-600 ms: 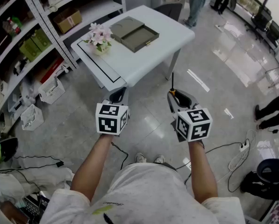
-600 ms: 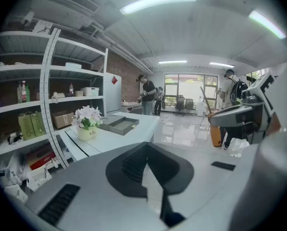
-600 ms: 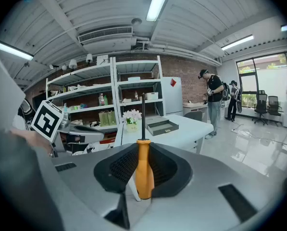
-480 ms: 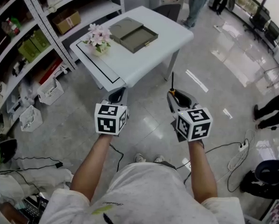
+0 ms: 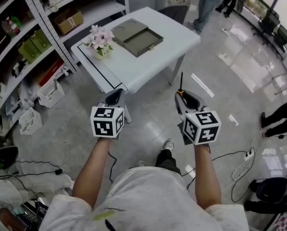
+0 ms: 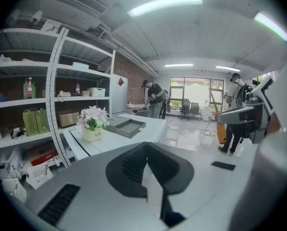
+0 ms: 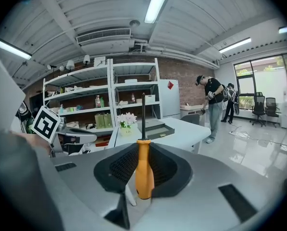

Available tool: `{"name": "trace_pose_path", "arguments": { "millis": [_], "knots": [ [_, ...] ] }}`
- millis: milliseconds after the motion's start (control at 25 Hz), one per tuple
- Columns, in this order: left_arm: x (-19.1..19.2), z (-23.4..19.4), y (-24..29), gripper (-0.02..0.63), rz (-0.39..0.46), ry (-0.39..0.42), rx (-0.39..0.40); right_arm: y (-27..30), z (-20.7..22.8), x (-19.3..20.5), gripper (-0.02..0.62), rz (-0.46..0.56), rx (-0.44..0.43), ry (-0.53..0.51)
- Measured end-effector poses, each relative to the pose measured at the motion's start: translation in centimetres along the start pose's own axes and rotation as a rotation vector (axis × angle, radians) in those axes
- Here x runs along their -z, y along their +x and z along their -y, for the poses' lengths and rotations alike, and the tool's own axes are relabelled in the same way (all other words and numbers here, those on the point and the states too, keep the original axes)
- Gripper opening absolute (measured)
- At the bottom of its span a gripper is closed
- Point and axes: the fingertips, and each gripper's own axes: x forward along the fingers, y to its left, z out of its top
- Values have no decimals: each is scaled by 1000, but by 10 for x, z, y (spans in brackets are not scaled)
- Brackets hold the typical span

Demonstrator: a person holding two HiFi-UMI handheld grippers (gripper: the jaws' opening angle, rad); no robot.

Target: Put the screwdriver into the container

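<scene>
My right gripper [image 5: 183, 98] is shut on a screwdriver [image 7: 143, 170] with an orange handle. Its black shaft [image 5: 181, 80] sticks straight up and forward beyond the jaws. The container [image 5: 138, 34] is a shallow grey-green box lying open with its lid beside it on a white table [image 5: 148, 61] ahead of me. It also shows far off in the left gripper view as the container [image 6: 127, 126], and behind the shaft in the right gripper view as the container [image 7: 156, 128]. My left gripper [image 5: 115, 96] is shut on nothing, held level with the right one, short of the table's near edge.
A pot of pink flowers [image 5: 101, 42] stands on the table's left part. Metal shelves [image 5: 32, 42] with boxes and bottles run along the left. Baskets [image 5: 49, 93] and cables [image 5: 239, 165] lie on the glossy floor. People [image 7: 211, 107] stand beyond the table.
The person has stepped forward, one foot now ahead. The left gripper has shifted a little left and down, the right one slightly forward with the screwdriver still in it.
</scene>
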Motion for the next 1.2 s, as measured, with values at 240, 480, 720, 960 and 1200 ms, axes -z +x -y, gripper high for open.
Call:
{"name": "trace_pose_path", "arguments": {
  "millis": [240,480,720,960,1200],
  "knots": [
    [-7,-5,33,3,-3,-15,-46,29,34,-8,74,18,-18,18],
    [-21,1,79,3,-14,-23,-88,62,81,-17,74,4,-63,5],
    [-36,11,126,3,-29,-38,-145,92,133,-25,74,-15,-114,-1],
    [-46,18,160,3,-45,-62,-194,121,167,-37,74,-23,-179,-11],
    [-52,15,178,3,-48,-80,-251,146,187,-45,75,-26,-231,-22]
  ]
}}
